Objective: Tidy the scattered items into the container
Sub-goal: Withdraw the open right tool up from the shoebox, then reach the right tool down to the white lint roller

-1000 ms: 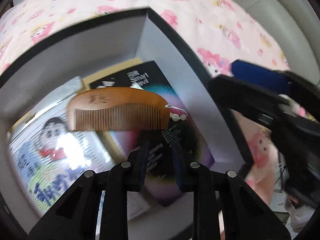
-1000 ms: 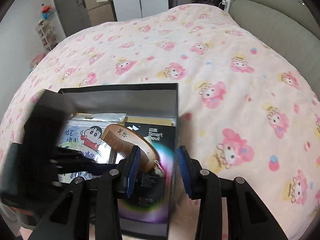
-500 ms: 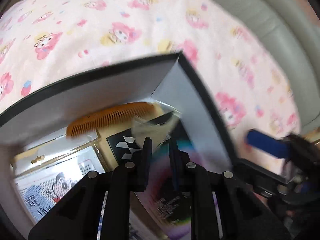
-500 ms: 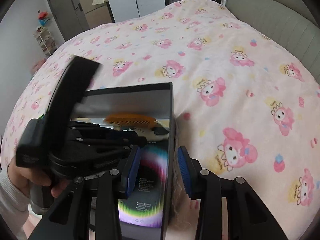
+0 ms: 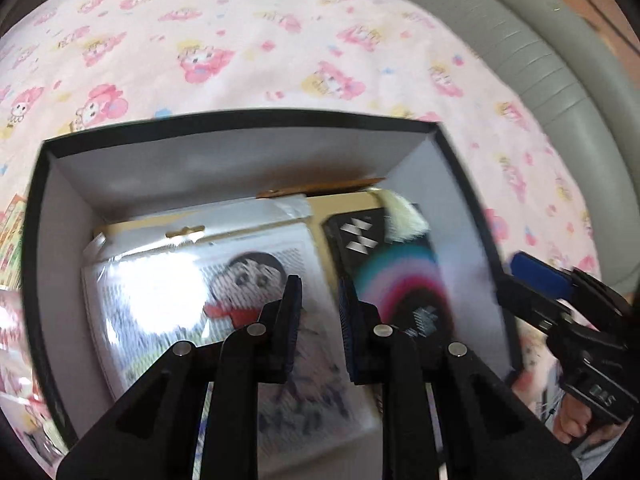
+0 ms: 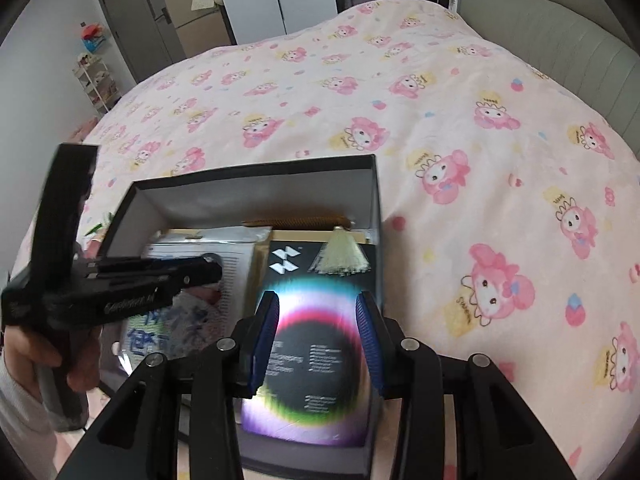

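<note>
A black box (image 5: 240, 120) with grey inner walls sits on the bed; it also shows in the right wrist view (image 6: 256, 172). Inside lie a cartoon packet (image 5: 192, 292), a black rainbow-printed carton (image 6: 316, 320) and a wooden comb (image 6: 296, 222) with a pale tassel (image 6: 342, 258) against the far wall. My left gripper (image 5: 318, 296) hovers over the box, jaws slightly apart and empty. My right gripper (image 6: 316, 312) is open and empty above the carton at the box's near right side.
The pink cartoon-print blanket (image 6: 440, 120) covers the bed around the box. A grey padded headboard (image 6: 560, 16) runs along the right. A colourful item (image 5: 10, 236) lies outside the box at its left. A door and shelves (image 6: 96, 80) stand far back.
The comb has left my left gripper and now lies at the box's far wall. My left gripper has pulled back and swung over the box. My right gripper stayed open.
</note>
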Motion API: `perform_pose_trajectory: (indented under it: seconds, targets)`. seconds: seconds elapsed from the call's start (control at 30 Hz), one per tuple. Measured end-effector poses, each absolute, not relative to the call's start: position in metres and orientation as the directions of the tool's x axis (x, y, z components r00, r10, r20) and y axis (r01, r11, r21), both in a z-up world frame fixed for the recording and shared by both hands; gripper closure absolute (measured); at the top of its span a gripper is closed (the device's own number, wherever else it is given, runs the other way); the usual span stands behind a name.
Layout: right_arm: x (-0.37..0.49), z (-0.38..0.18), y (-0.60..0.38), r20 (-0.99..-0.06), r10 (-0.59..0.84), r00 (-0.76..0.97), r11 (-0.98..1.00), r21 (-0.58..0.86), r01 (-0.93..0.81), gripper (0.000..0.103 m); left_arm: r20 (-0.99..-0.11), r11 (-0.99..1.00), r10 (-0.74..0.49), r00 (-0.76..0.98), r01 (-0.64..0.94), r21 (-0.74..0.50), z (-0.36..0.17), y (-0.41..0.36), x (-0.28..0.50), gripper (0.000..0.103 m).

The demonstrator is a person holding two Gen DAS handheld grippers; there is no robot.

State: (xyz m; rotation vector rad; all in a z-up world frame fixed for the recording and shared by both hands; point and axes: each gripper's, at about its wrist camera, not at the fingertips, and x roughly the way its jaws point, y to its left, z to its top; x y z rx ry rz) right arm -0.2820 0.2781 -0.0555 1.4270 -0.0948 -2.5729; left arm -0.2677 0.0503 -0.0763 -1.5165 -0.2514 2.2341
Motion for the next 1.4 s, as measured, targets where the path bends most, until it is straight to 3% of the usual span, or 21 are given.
perform_pose_trajectory:
  seconds: [0.3, 0.83, 0.9, 1.0, 1.4]
  targets:
    - [-0.257, -0.032, 0.255, -0.806, -0.259, -0.533, -0.965, 0.198, 0.169, 0.066, -0.767, -0.878, 0.474, -0.433, -0.291, -0.379, -0.033, 0.082, -0.248, 0.075]
    - [-0.198, 0.006, 0.224, -0.774, -0.286, -0.565, -0.958, 0.208, 0.200, 0.065, -0.722, -0.906, 0.423, -0.548, -0.261, -0.333, 0.014, 0.060, -0.190, 0.074]
    - [-0.188, 0.011, 0.222, -0.770, -0.291, -0.567, -0.956, 0.211, 0.205, 0.061, -0.710, -0.900, 0.435, -0.554, -0.271, -0.340, 0.020, 0.058, -0.178, 0.072]
    - [-0.170, 0.019, 0.223, -0.751, -0.304, -0.586, -0.952, 0.224, 0.208, 0.057, -0.709, -0.902, 0.432, -0.558, -0.274, -0.334, 0.021, 0.057, -0.166, 0.067]
    - [-0.135, 0.022, 0.190, -0.749, -0.350, -0.563, -0.932, 0.214, 0.294, 0.057, -0.717, -0.915, 0.403, -0.569, -0.243, -0.322, 0.013, 0.027, -0.128, 0.067]
